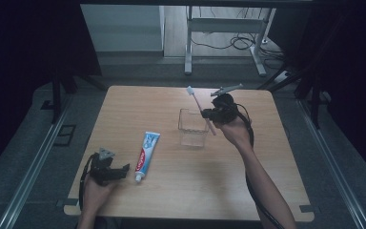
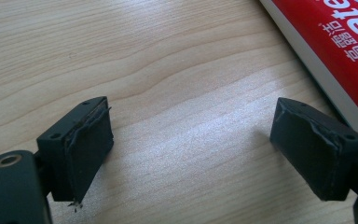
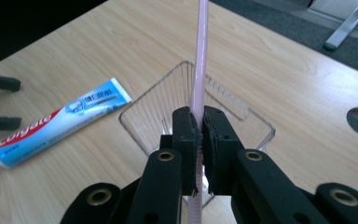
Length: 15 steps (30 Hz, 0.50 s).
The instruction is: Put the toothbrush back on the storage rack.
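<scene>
Holding a pink toothbrush (image 1: pixel 199 106) over the clear cup (image 1: pixel 193 128), right gripper (image 1: pixel 211 114) clamped on its handle.

The cup stands mid-table toward the far edge. The left gripper (image 1: pixel 124 169), jaws wide and empty, rests near the near-left corner just beside the toothpaste tube (image 1: pixel 147 151). Likely next: lower the handle into the cup, keeping it clear of the rim.
</scene>
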Each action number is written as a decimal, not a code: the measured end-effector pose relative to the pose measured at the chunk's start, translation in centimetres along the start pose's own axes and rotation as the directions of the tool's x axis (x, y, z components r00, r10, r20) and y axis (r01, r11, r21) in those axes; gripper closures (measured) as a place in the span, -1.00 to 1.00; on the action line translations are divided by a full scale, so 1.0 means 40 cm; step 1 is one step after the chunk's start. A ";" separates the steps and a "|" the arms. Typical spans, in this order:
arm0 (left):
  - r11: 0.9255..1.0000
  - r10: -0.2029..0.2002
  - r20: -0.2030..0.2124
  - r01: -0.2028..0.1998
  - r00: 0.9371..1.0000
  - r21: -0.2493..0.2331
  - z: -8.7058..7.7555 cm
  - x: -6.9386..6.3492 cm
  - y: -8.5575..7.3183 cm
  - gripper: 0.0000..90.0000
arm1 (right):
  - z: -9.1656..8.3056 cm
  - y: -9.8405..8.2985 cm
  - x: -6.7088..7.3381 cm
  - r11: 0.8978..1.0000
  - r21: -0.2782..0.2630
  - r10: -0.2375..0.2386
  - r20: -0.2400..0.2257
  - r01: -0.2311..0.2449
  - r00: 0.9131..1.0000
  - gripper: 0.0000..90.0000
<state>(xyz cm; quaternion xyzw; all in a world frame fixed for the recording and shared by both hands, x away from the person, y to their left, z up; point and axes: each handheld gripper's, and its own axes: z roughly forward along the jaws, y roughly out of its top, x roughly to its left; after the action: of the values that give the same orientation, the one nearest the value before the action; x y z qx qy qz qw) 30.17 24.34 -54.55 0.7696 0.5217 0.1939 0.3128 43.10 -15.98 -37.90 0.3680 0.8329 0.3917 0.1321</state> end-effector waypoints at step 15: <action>1.000 0.000 0.000 0.000 1.000 0.000 0.000 0.000 0.000 -0.72 | 0.043 0.033 -0.001 0.998 -0.065 0.007 0.000 -0.006 1.000 0.86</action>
<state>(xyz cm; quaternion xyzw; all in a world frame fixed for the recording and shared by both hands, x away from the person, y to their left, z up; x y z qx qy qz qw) 30.18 24.35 -54.55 0.7696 0.5218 0.1940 0.3127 44.66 -14.49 -38.03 0.3663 0.8184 0.4190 0.1429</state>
